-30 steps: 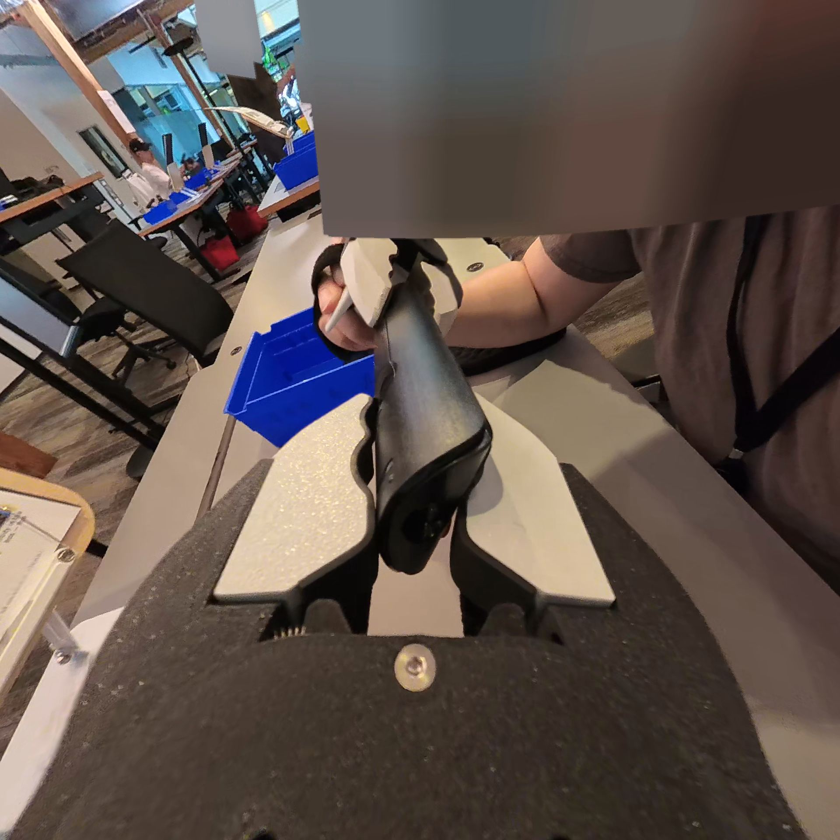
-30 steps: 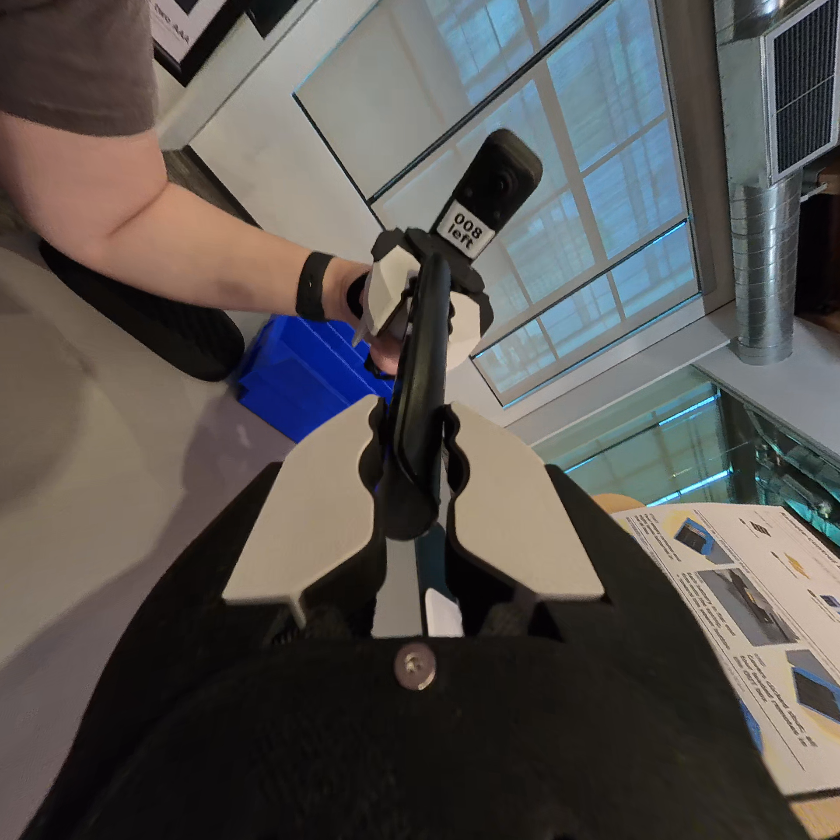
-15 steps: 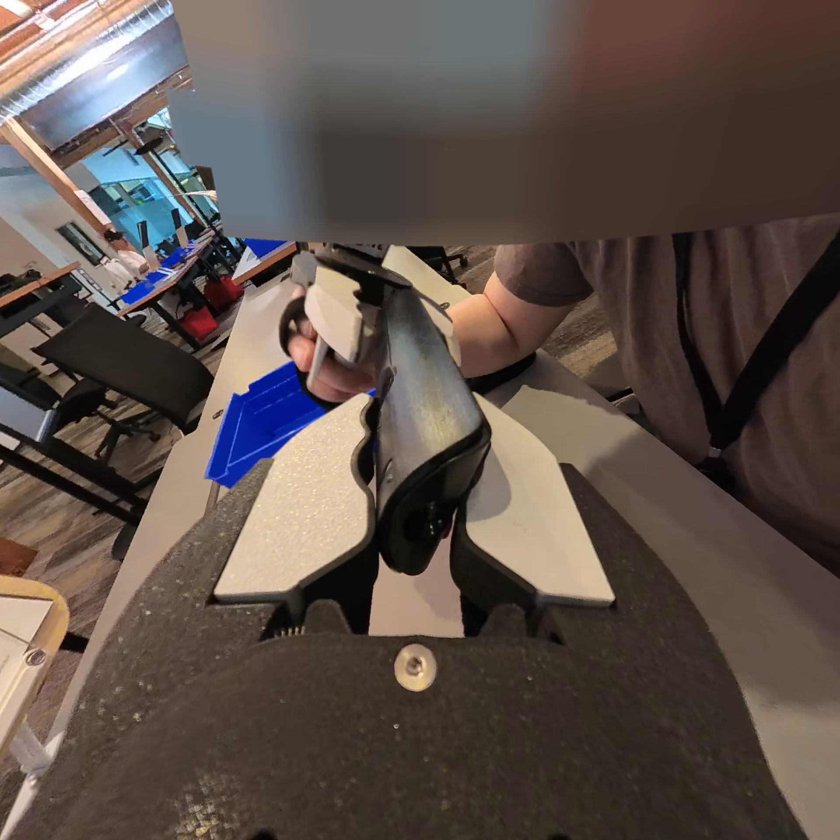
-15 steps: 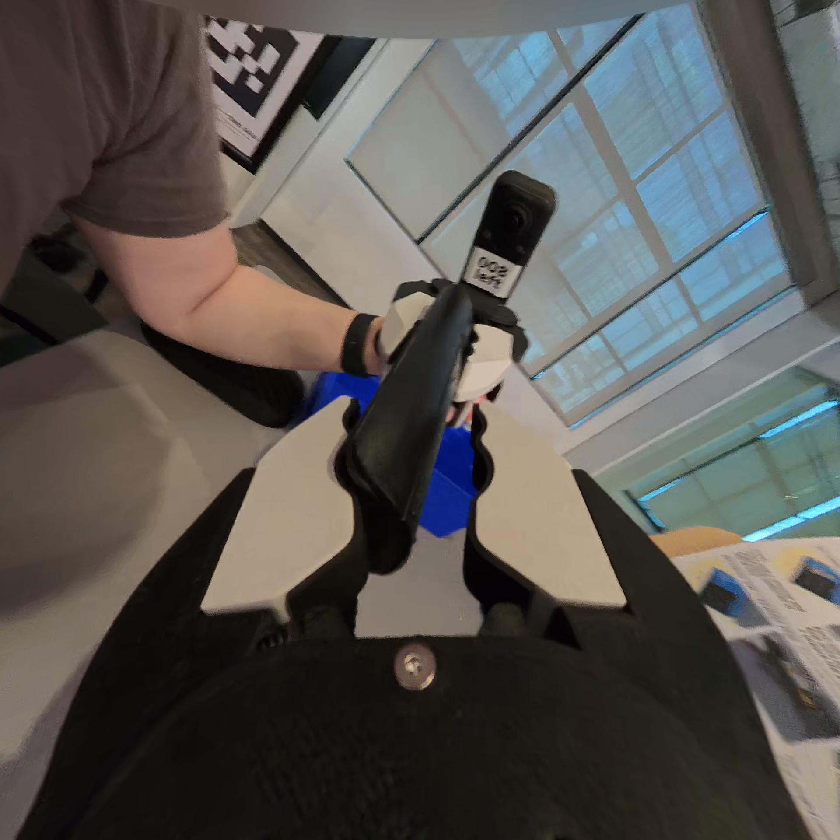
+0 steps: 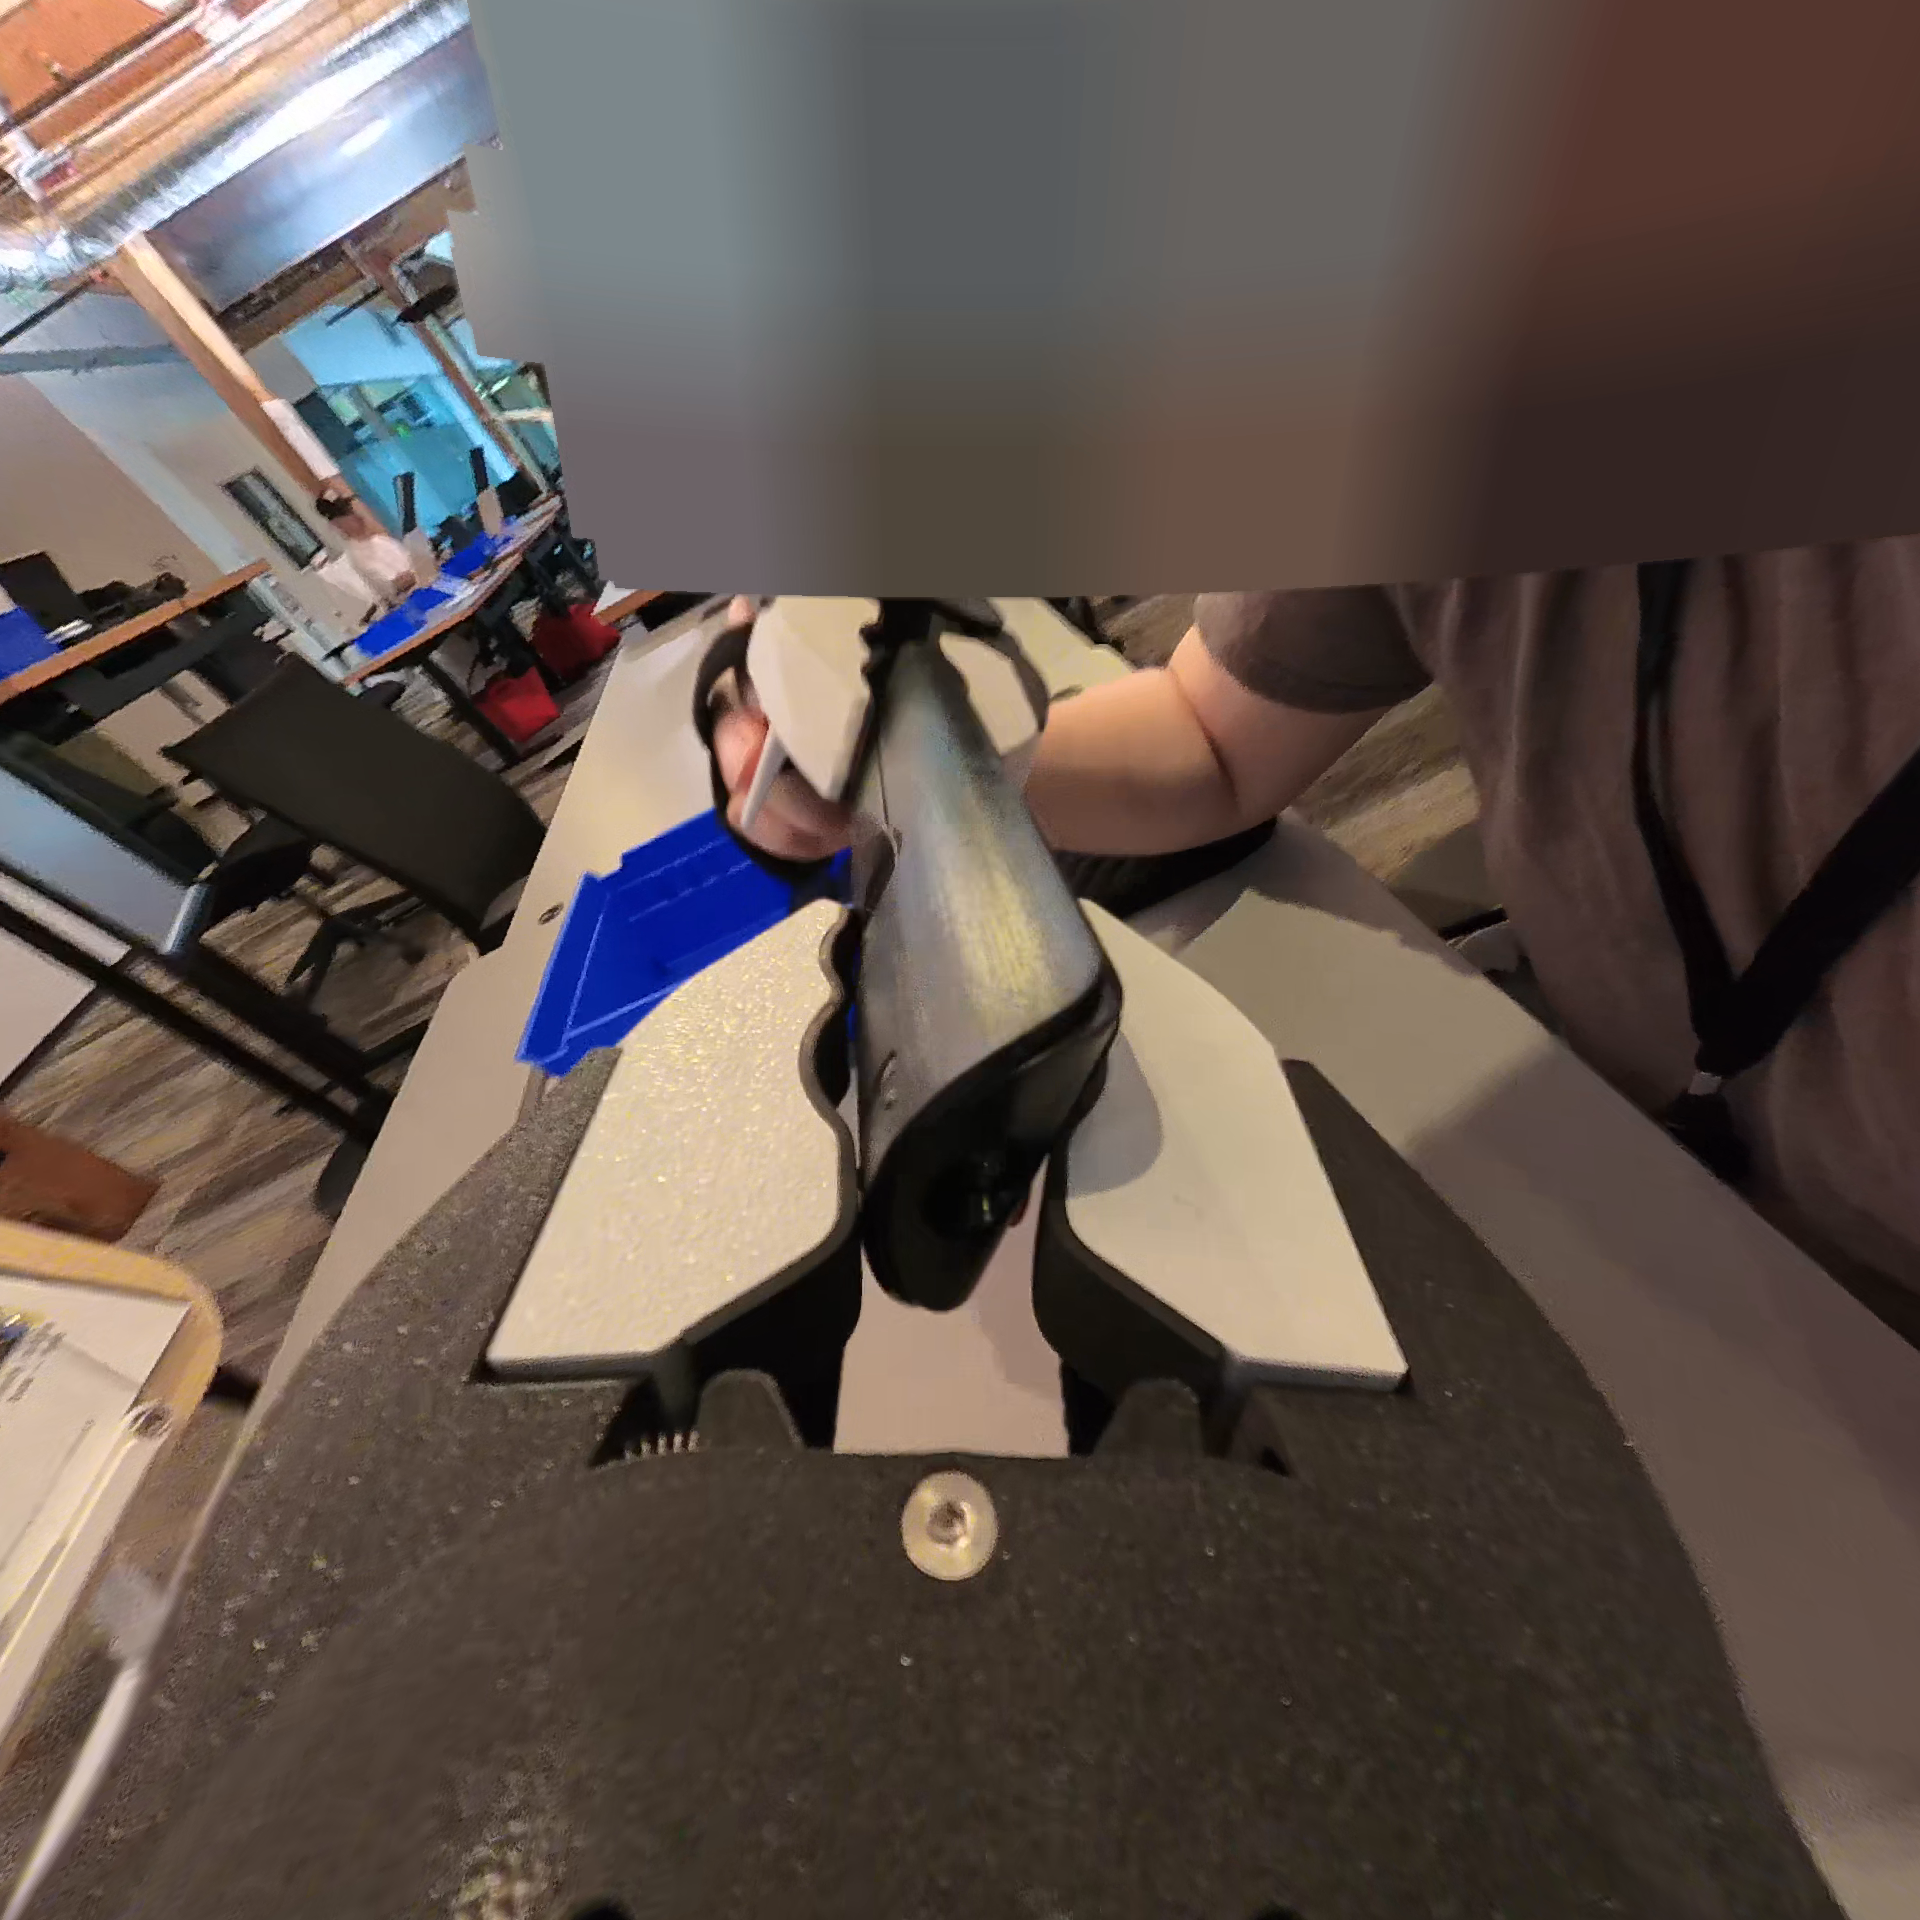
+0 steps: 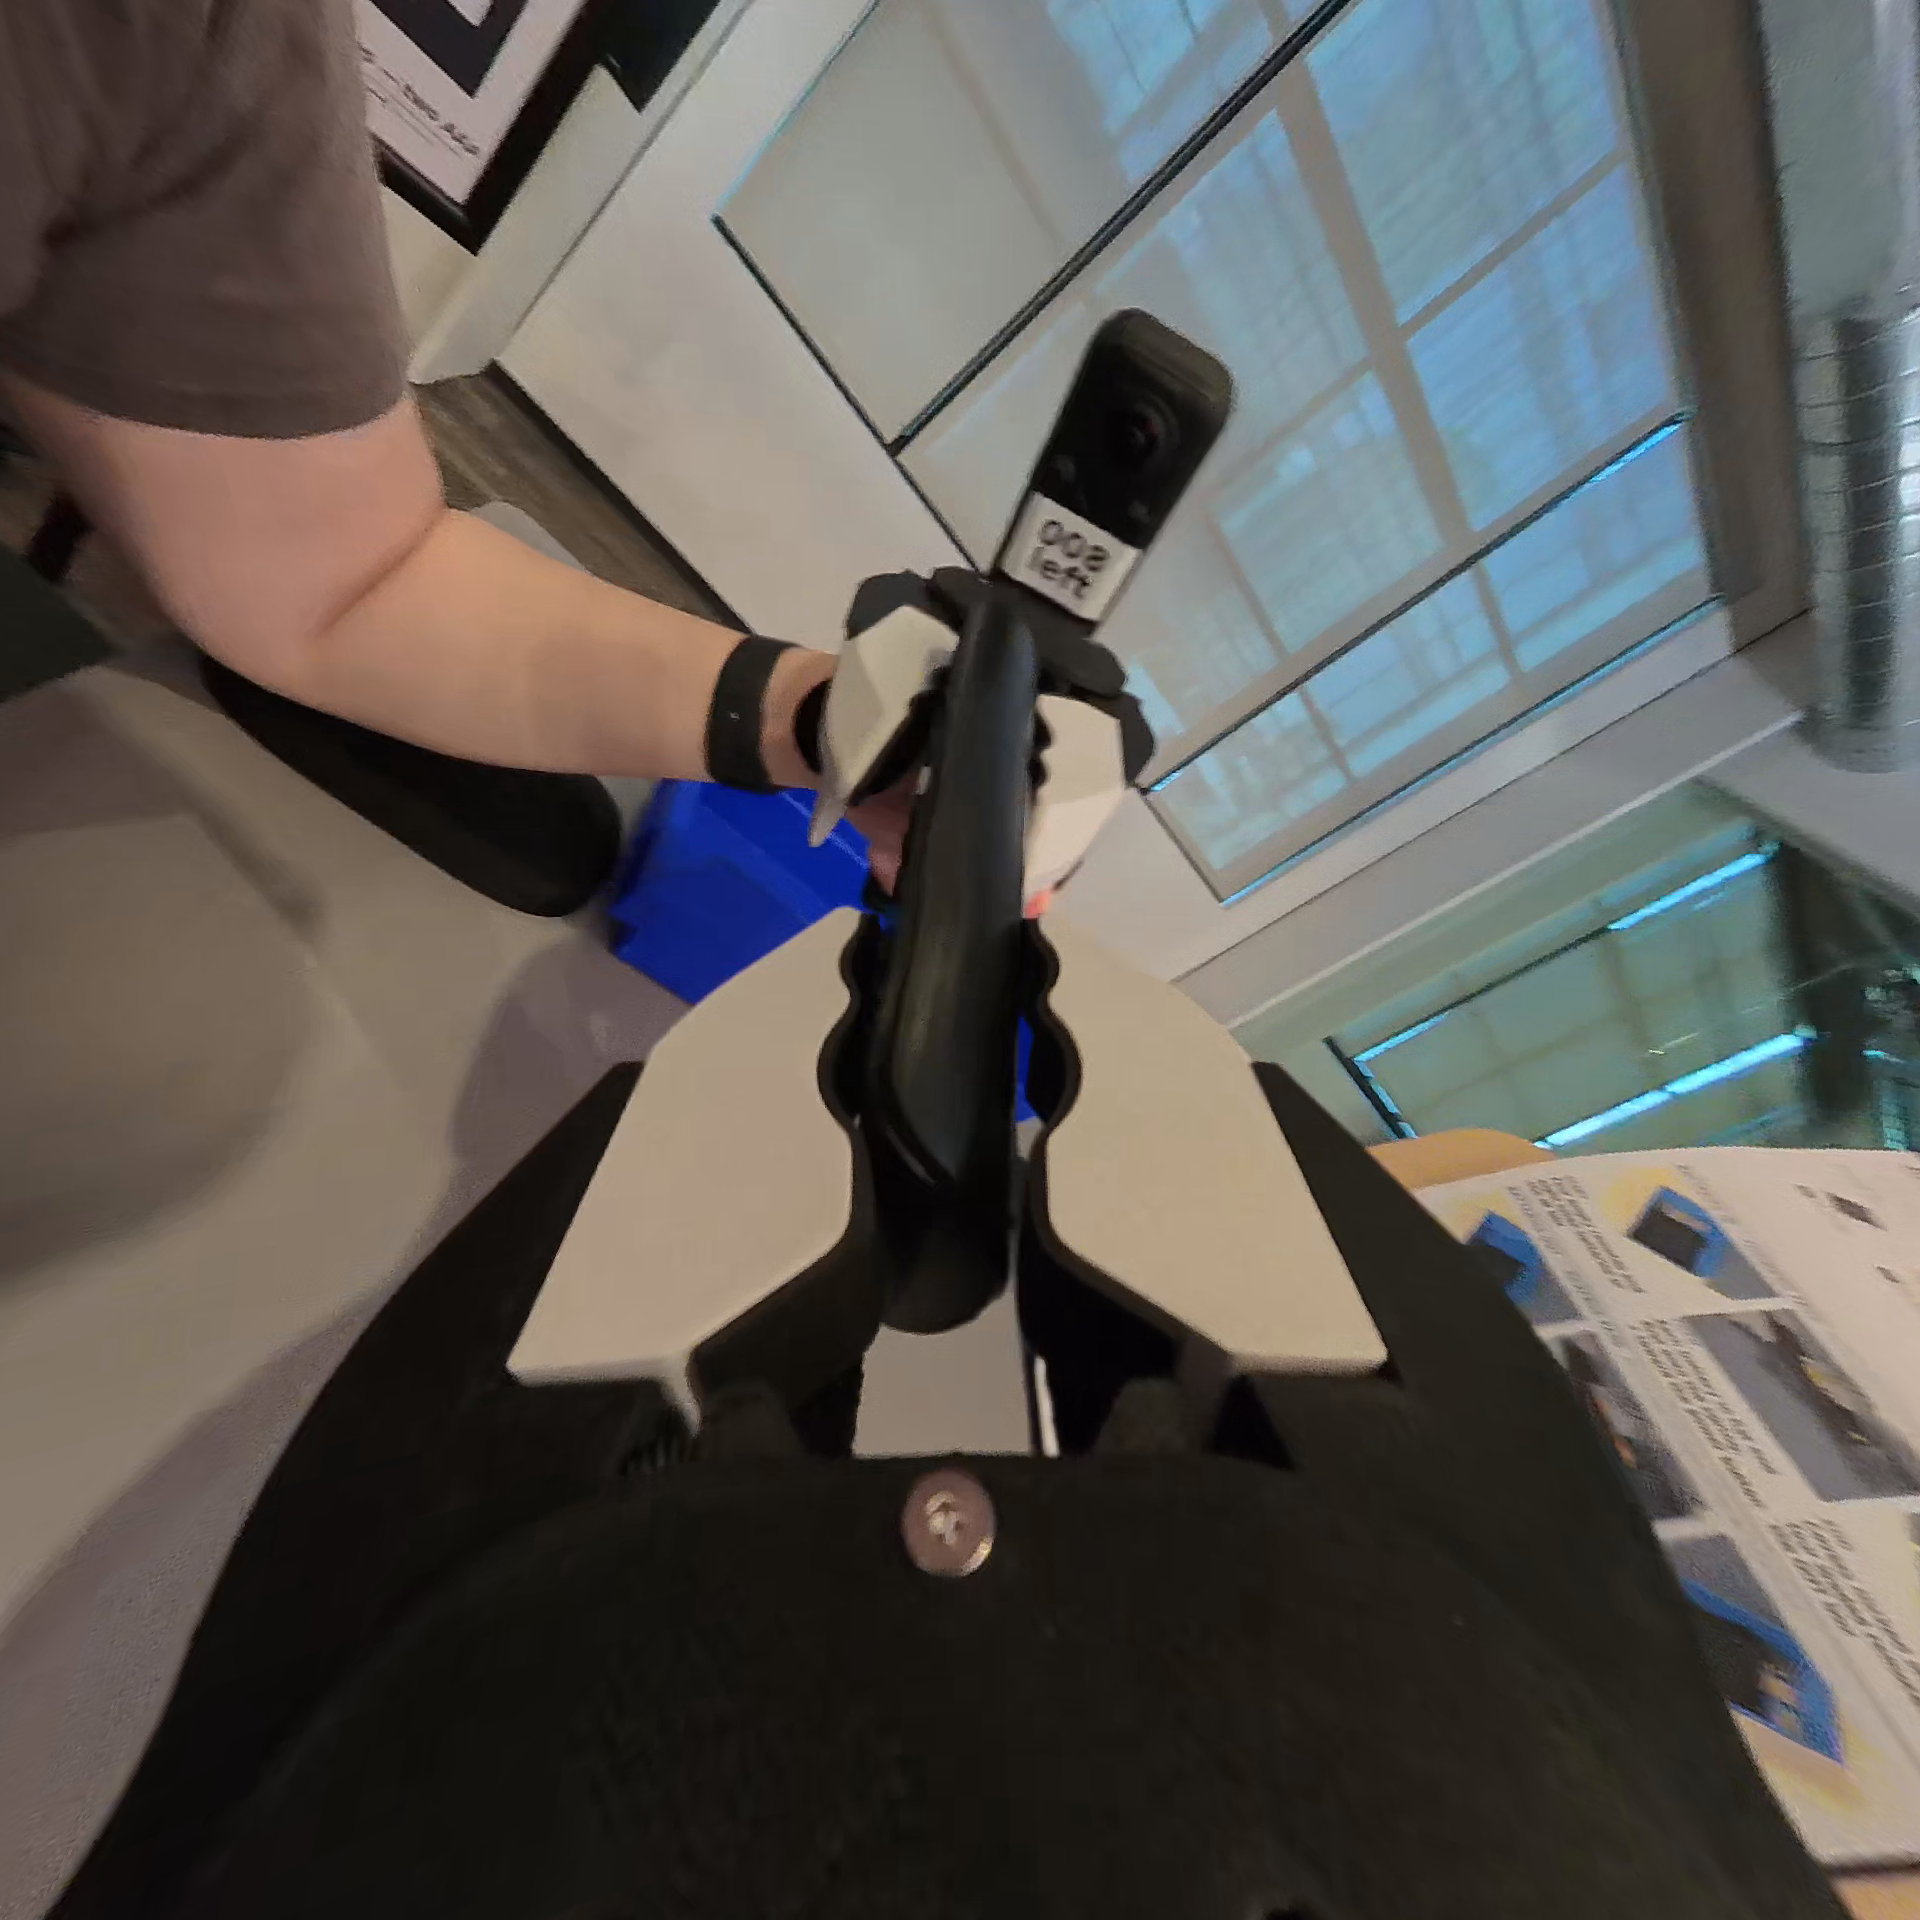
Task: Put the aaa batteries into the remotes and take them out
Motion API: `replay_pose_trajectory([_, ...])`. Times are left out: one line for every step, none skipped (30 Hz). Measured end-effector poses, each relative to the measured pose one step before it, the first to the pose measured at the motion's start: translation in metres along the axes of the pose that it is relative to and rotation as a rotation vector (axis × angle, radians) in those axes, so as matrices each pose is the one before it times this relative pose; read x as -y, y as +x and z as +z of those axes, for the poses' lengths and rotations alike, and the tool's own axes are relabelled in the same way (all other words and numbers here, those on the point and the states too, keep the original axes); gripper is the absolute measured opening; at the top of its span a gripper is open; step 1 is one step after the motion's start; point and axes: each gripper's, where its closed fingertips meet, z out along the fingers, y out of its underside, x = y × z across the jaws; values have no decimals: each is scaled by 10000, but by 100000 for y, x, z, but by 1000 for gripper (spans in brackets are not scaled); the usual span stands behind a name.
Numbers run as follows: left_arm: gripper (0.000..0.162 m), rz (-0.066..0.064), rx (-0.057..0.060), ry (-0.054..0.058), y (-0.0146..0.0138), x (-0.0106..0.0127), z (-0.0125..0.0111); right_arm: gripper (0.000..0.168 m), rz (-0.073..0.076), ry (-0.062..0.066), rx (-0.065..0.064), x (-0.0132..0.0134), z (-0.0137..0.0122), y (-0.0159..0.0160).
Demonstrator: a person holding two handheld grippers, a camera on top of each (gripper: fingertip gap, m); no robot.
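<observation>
- The left hand-held gripper (image 5: 951, 1060) pinches one end of the black remote (image 5: 966, 997).
- The right hand-held gripper (image 6: 940, 1049) pinches the other end, so the remote hangs in the air above the grey bench (image 5: 1558, 1299).
- A blue bin (image 5: 665, 935) sits on the bench below it.
- No batteries can be seen.
- If both pull or twist too hard, the remote could slip out and drop.
- A small white label (image 6: 1070, 561) sits under the camera (image 6: 1132, 426), and a printed sheet (image 6: 1704, 1382) lies nearby; their words are left out here.
</observation>
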Motion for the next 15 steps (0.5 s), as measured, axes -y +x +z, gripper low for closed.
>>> replay_pose_trajectory([36, -4, 68, -378, -23, -349, 92, 25, -198, -45, -76, 114, -154, 117])
replay_pose_trajectory([36, -89, 8, -236, 17, -168, 20, 25, -257, -94, -60, 47, -49, -3])
replay_pose_trajectory([36, -47, 133, -22, -206, 113, -93, 25, -310, -83, -162, 56, 37, 47])
replay_pose_trajectory([37, 31, 168, 150, -241, 307, -139, 25, -250, -64, -172, 32, 91, 47])
replay_pose_trajectory([37, 56, 61, 31, -69, 80, -108, 25, -146, -50, -91, -31, 89, -4])
replay_pose_trajectory([37, 36, 51, -189, -62, -252, -80, 25, -92, -66, -29, -123, 65, -30])
replay_pose_trajectory([37, 21, 172, -392, -241, -519, -45, 25, -80, -77, -13, -179, 16, -20])
replay_pose_trajectory([38, 38, 160, -260, -194, -344, -30, 25, -22, -33, 11, -126, -3, -6])
replay_pose_trajectory([37, -34, -34, 13, 67, 43, 24, 25, 48, 40, 24, -23, -15, 4])
replay_pose_trajectory([37, -75, -3, 83, -22, 159, 6, 25, 49, 42, -6, -3, -27, 32])
replay_pose_trajectory([36, -171, -75, -65, 60, -30, 3, 25, 29, -6, 23, -91, -9, -12])
replay_pose_trajectory([33, -137, -247, -35, 328, 10, -22, 25, 92, -15, 131, -159, 17, -126])
replay_pose_trajectory([32, 52, -66, 61, 130, 153, -12, 25, 133, -55, 143, -237, 25, -129])
replay_pose_trajectory([31, 55, 28, 18, 28, 52, 76, 26, 45, -11, 119, -171, -4, -133])
replay_pose_trajectory([31, -10, -104, -77, 129, -141, 96, 27, 41, 70, 172, -54, -11, -218])
